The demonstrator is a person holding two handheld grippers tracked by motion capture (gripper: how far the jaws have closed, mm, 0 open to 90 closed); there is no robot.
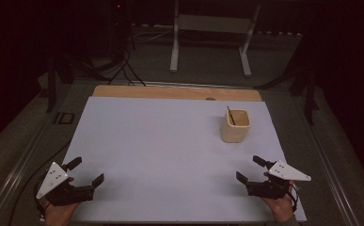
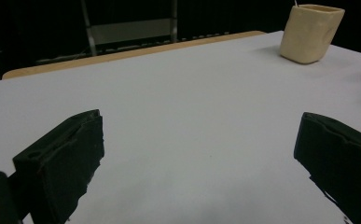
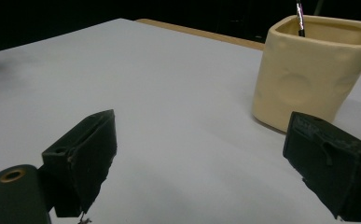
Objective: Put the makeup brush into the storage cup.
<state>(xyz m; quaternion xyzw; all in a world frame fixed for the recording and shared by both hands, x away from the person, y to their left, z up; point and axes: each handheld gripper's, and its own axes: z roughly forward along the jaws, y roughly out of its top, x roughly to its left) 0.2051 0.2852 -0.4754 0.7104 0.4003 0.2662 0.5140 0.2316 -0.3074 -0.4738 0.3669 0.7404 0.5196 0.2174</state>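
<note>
A cream square cup point(image 1: 235, 125) stands upright on the white sheet point(image 1: 161, 141) at the back right, with a thin dark stick point(image 1: 230, 115) leaning inside it. My left gripper point(image 1: 86, 170) hovers open over the sheet's front left corner, nothing between its jaws. Near the front right edge my right gripper point(image 1: 250, 168) is open and empty, a short way in front of the cup. The left gripper view has the cup point(image 2: 311, 31) far off at top right. In the right gripper view the cup point(image 3: 311, 70) is close, just beyond the right jaw, with the stick point(image 3: 300, 17) at its rim.
The sheet covers a wooden tabletop point(image 1: 170, 92) whose far edge shows as a tan strip. A white metal frame point(image 1: 212, 33) stands on the floor behind the table. Dark cables point(image 1: 123, 66) run at the back left. The room around is dark.
</note>
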